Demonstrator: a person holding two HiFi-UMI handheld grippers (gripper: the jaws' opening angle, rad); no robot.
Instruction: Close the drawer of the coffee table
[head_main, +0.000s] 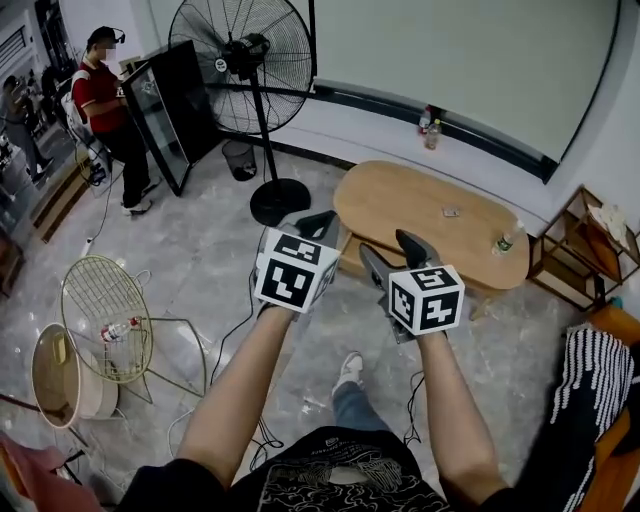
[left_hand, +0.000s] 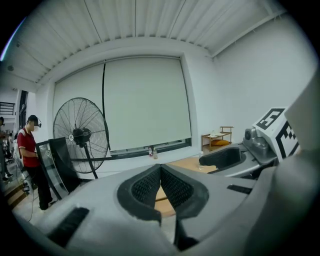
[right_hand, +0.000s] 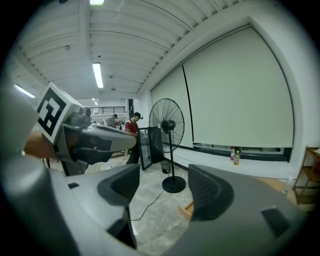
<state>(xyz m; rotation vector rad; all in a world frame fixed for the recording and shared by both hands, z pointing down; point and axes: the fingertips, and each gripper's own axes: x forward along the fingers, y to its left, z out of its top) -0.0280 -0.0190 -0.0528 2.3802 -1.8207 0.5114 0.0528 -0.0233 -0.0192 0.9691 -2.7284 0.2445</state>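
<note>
The oval wooden coffee table (head_main: 440, 215) stands on the grey floor just beyond both grippers. A wooden corner (right_hand: 188, 209) juts from its near left side, probably the drawer, and it also shows between the grippers as a wooden edge (head_main: 350, 264). My left gripper (head_main: 318, 224) hangs before the table's left end with its jaws shut and nothing held, the pads (left_hand: 150, 185) meeting at their tips. My right gripper (head_main: 395, 250) is beside it, short of the table's near edge. Its jaws stand open and empty around bare floor, with a pad (right_hand: 207, 192) at each side.
A tall standing fan (head_main: 245, 60) with a round base is left of the table, with a small bin (head_main: 240, 158) near it. A wire chair (head_main: 105, 315) is at the left and a wooden shelf (head_main: 585, 245) at the right. A person in red (head_main: 100, 95) stands far left. A bottle (head_main: 505, 240) sits on the table.
</note>
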